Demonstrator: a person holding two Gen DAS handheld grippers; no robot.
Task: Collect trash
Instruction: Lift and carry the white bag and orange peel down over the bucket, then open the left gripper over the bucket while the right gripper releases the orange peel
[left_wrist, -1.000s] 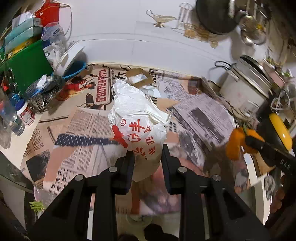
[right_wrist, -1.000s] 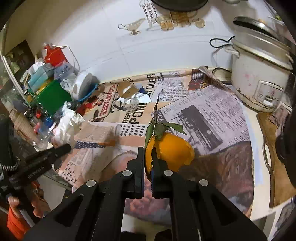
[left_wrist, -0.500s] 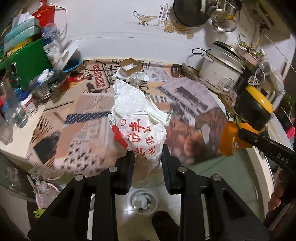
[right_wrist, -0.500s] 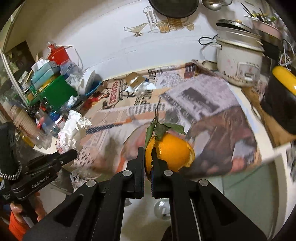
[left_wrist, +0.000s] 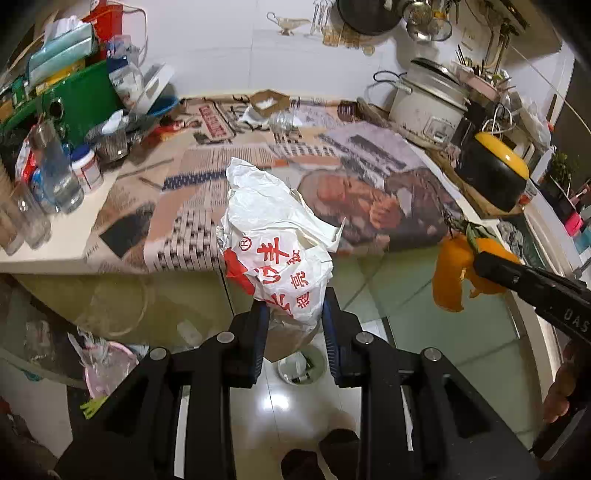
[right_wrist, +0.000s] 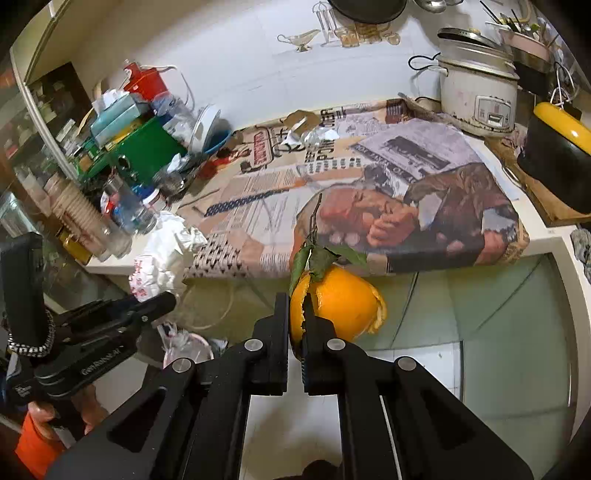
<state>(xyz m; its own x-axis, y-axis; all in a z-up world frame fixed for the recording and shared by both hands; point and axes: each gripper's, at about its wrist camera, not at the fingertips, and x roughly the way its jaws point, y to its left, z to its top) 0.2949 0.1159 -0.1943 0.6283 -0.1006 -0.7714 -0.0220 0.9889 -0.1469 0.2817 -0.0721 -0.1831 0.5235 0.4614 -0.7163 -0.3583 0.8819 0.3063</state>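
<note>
Two crumpled finds: white red-printed bag (left_wrist: 277, 254), hollow leafy orange peel (right_wrist: 341, 302)

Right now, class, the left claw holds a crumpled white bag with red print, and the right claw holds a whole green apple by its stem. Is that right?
One detail is wrong. The right claw grips an orange peel with leaves, as the right wrist view shows. The left claw does hold the white bag.

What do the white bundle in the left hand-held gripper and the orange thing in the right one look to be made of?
White bundle: thin plastic bag film, slightly glossy, by its sharp crumples and red print. Orange thing: citrus peel, apparently hollow, matte and dimpled, with torn edges, stem and green leaves.
</note>
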